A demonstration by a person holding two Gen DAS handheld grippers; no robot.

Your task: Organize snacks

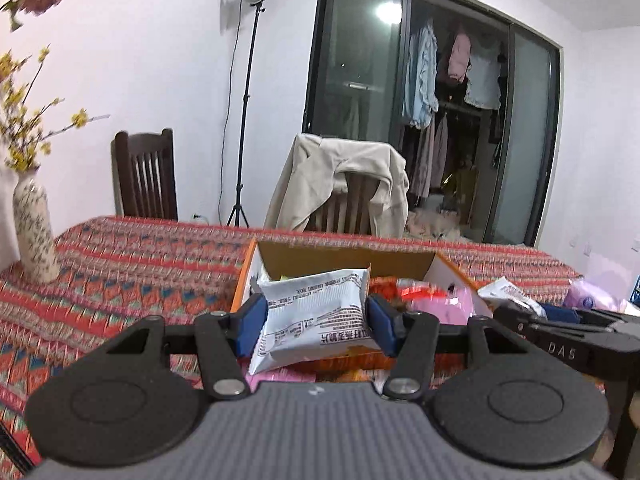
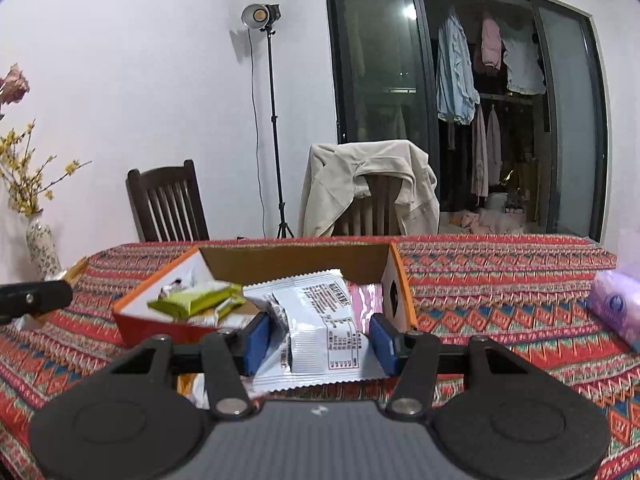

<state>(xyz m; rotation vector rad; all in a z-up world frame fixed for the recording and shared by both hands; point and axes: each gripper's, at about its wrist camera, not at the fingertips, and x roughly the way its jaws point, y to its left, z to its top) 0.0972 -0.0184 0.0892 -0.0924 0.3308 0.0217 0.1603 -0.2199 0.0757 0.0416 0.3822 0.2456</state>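
**Spotter:** Packets first, from your left wrist view. Your left gripper [image 1: 316,326] has its fingers [image 1: 252,326] closed narrow on a white snack packet [image 1: 316,312], pads pressing both its sides, so it hangs clear of the worktop [image 1: 120,280] in front of the open cardboard box [image 1: 248,276].

**Operator:** Why held edge-on like that?

**Spotter:** My guess: a side pinch keeps the soft pouch flat enough to slot among the snacks already in the box.

**Operator:** And the right wrist view?

**Spotter:** Your right gripper [image 2: 318,344] does the same: fingers [image 2: 256,344] narrow, clamped on a second white packet [image 2: 320,340], just before the box, which sits near the worktop's far edge. A green packet [image 2: 192,302] lies inside, at its left.
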